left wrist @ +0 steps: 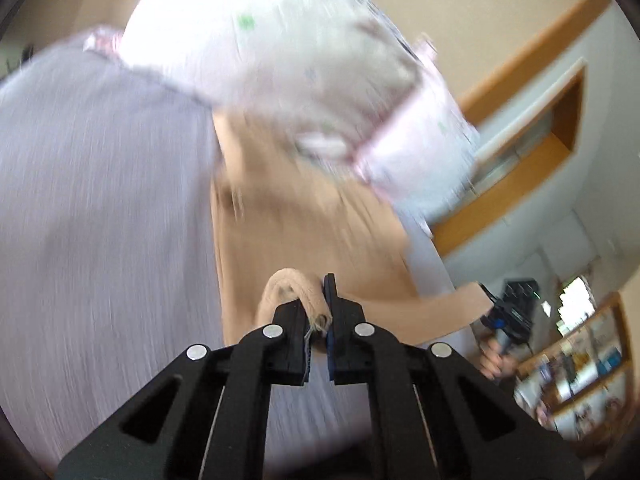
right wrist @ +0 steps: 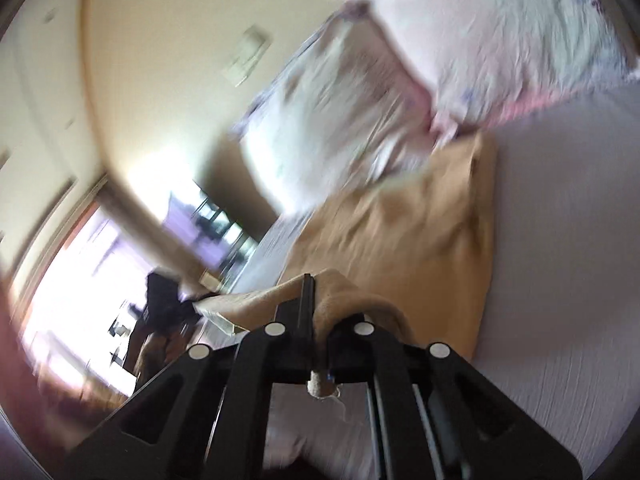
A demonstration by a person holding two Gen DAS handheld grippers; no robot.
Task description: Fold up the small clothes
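Observation:
A tan garment lies spread on a pale lilac bed sheet. My left gripper is shut on a bunched near corner of the tan garment. In the right wrist view the same tan garment stretches away over the sheet, and my right gripper is shut on its other near corner, with a cloth end hanging below the jaws. Each gripper shows in the other's view, the right gripper at the garment's right corner and the left gripper as a dark blur. Both views are motion-blurred.
Two white patterned pillows with pink trim lie at the head of the bed, touching the garment's far end; they also show in the right wrist view. A wooden shelf with books stands to the right. A bright window is at left.

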